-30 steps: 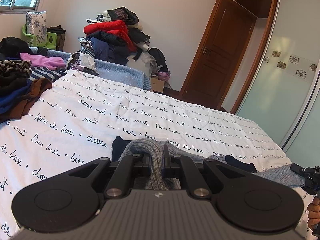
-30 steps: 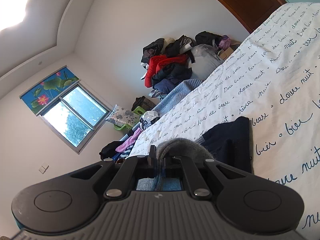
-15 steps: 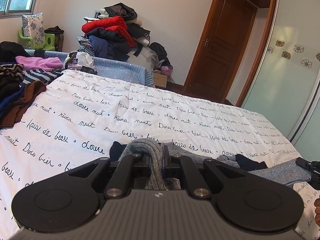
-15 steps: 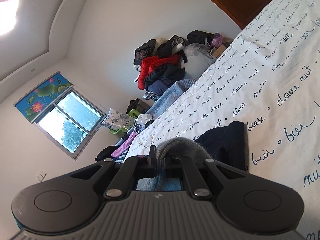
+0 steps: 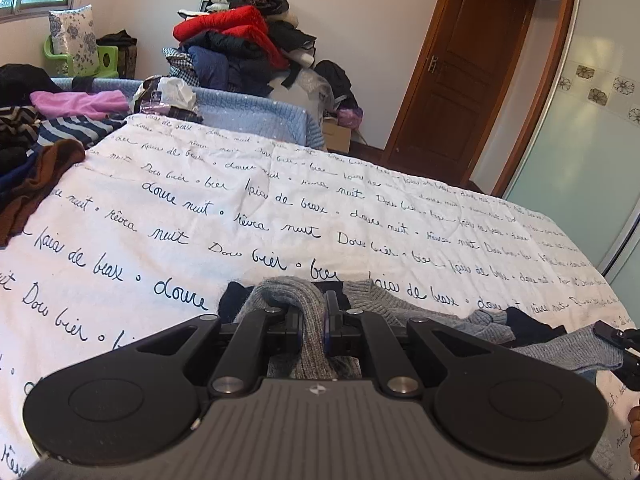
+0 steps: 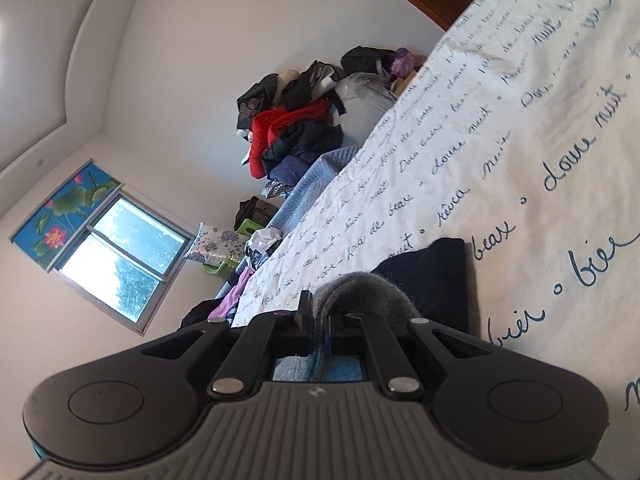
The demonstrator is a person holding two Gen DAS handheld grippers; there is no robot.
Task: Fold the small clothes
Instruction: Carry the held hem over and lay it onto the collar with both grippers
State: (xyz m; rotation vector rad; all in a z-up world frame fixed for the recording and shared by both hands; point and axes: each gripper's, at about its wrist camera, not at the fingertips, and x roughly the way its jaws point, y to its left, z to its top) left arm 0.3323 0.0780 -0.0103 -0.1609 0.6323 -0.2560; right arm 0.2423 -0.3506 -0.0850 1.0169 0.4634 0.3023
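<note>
Left black two-finger gripper point(image 5: 313, 316) clamped tight on a bunched fold of grey ribbed knit garment point(image 5: 400, 312), fabric humped up between the jaws and spilling back toward the camera. Rest of that garment spread low across the near edge of the white bedcover printed with dark cursive script point(image 5: 240, 208), with a dark navy part point(image 5: 232, 300) showing just left of the pinched fold and another dark patch further right. At the far right edge of the left wrist view, a second black tool tip touching the garment's pale grey end; a bit of a hand at the frame corner below it. Right black two-finger gripper point(image 6: 318, 320) likewise pinched shut on a grey knit fold, seen rolled well over so the bed ran diagonally; dark navy fabric lying flat on the cover just beyond the fold. Noted behind the bed: tall heap of red, navy and black clothes point(image 5: 240, 40) against the wall, brown wooden door point(image 5: 464, 76), frosted sliding wardrobe panel with flower tiles point(image 5: 580, 128). Along the left of the cover, loose pile of pink, striped and brown garments point(image 5: 48, 136). Window with a lotus-print blind point(image 6: 100, 232) in the right wrist view
</note>
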